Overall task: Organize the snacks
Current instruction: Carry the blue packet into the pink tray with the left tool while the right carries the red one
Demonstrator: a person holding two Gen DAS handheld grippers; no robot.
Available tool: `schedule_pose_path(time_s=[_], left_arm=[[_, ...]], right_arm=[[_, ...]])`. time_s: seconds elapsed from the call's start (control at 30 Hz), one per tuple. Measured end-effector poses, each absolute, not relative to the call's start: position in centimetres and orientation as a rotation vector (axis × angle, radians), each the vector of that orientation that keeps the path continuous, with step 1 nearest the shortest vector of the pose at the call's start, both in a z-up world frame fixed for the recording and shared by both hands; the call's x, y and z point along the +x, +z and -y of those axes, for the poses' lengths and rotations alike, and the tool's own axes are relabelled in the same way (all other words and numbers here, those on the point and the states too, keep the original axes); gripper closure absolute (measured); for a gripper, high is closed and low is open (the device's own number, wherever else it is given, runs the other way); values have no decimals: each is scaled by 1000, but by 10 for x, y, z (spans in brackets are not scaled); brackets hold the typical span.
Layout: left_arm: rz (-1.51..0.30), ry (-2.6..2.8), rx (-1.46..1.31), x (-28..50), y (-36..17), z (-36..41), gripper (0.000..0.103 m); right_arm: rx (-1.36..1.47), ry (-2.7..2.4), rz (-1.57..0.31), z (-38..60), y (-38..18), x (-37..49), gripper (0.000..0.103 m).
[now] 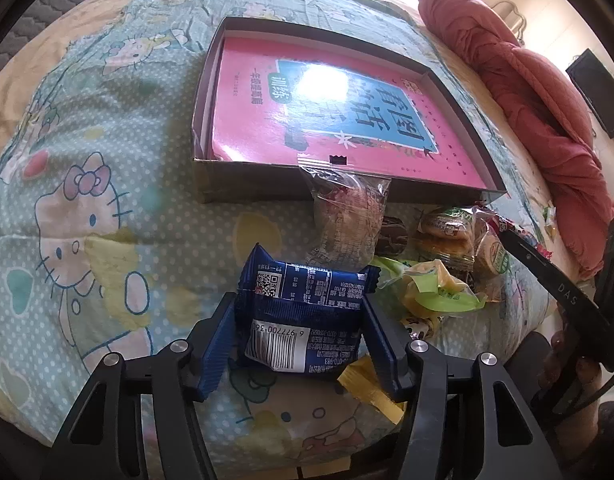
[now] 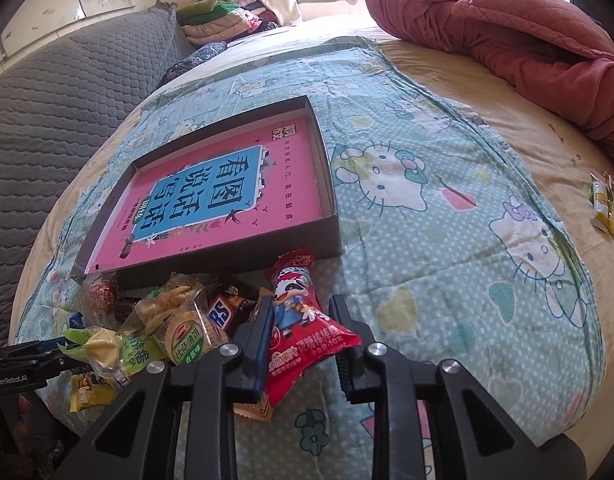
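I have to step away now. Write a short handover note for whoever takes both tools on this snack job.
Left tool: around the blue packet, pads at its sides; firm grip not confirmed.
Right tool: shut on the red packet.
Shallow box lies on the bed just beyond the snack pile, with only a pink book inside. One clear-wrapped pastry leans on its front wall.
Done: no snacks boxed.
Left: both packets, then the pile.
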State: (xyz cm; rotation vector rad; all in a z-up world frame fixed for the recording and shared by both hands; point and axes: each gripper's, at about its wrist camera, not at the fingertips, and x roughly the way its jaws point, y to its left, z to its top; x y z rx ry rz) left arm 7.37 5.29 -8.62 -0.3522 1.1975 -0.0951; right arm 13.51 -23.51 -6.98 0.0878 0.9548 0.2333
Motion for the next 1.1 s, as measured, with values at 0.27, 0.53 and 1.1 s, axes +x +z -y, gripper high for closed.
schedule_pose_path(time_s=[0.27, 0.53, 1.1], left_arm=[[-1187, -98, -370, 71, -86, -56, 42], [-1155, -83, -388, 64, -73, -69, 43], [-1054, -90, -381, 57, -32, -69, 42]], right_arm=[[151, 249, -955, 242, -69, 135, 77], [188, 271, -941, 245, -62, 131, 77], [254, 301, -874, 250, -33, 117, 77]])
